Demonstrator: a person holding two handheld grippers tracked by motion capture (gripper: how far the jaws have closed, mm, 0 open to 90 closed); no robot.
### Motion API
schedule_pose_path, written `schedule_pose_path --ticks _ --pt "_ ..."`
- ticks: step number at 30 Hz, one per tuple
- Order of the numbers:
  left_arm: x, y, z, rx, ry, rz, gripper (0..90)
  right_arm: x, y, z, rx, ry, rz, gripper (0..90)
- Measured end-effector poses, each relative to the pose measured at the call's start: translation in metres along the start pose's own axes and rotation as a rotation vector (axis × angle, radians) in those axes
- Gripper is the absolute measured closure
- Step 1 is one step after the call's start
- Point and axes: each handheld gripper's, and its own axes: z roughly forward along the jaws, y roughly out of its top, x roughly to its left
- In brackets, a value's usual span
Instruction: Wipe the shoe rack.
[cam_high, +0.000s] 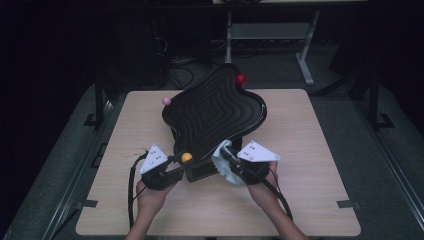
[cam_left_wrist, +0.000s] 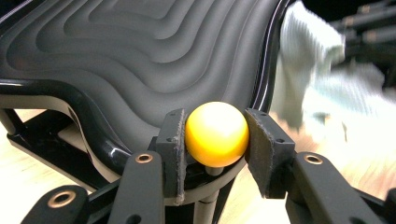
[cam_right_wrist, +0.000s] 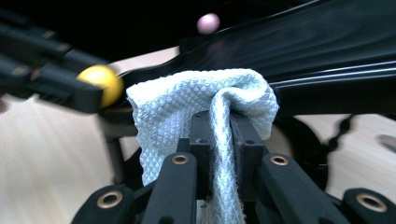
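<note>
Toward the near edge of the tabletop (cam_high: 310, 200), in the high view, a wavy black ridged tray (cam_high: 215, 112) is sitting tilted on its stand, with a red ball (cam_high: 240, 79) at its far rim and a pink ball (cam_high: 166, 101) at its left rim. The left gripper (cam_high: 180, 165) is reaching in at the tray's near rim by the yellow ball (cam_high: 186, 157), and the right gripper (cam_high: 227, 156) is bringing a pale cloth (cam_high: 222, 162) against the rim beside it.

In the left gripper view, the pads (cam_left_wrist: 173, 144) are clamping the yellow ball (cam_left_wrist: 216, 134) from both sides, steadying the tray (cam_left_wrist: 140, 60).

In the right gripper view, the jaws are pinching a fold of the waffle-weave cloth (cam_right_wrist: 187, 102), which is draping toward the tray's dark edge (cam_right_wrist: 336, 70).

By my reading, the wiping step is just starting. The next move is calling for pressing the cloth onto the ridged surface and sweeping along the grooves, while the left grip is keeping the tray from rocking.
</note>
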Motion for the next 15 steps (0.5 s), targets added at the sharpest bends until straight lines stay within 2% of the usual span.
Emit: schedule_pose_path --ticks 3,8,13,15 --pt "0.0 0.0 0.0 -0.002 0.002 0.003 60.3 -0.001 0.0 -0.001 -0.003 -0.013 0.003 80.7" --pt "0.001 0.001 -0.001 0.007 0.0 0.003 60.4 0.014 -0.003 0.008 0.024 0.029 -0.035 80.7" --pt "0.002 0.001 -0.001 0.006 -0.002 0.003 60.4 0.004 -0.001 0.003 0.005 0.012 -0.002 80.7" --pt "0.001 0.0 -0.001 0.005 0.0 0.004 60.4 0.006 -0.002 0.004 0.004 0.01 -0.001 80.7"
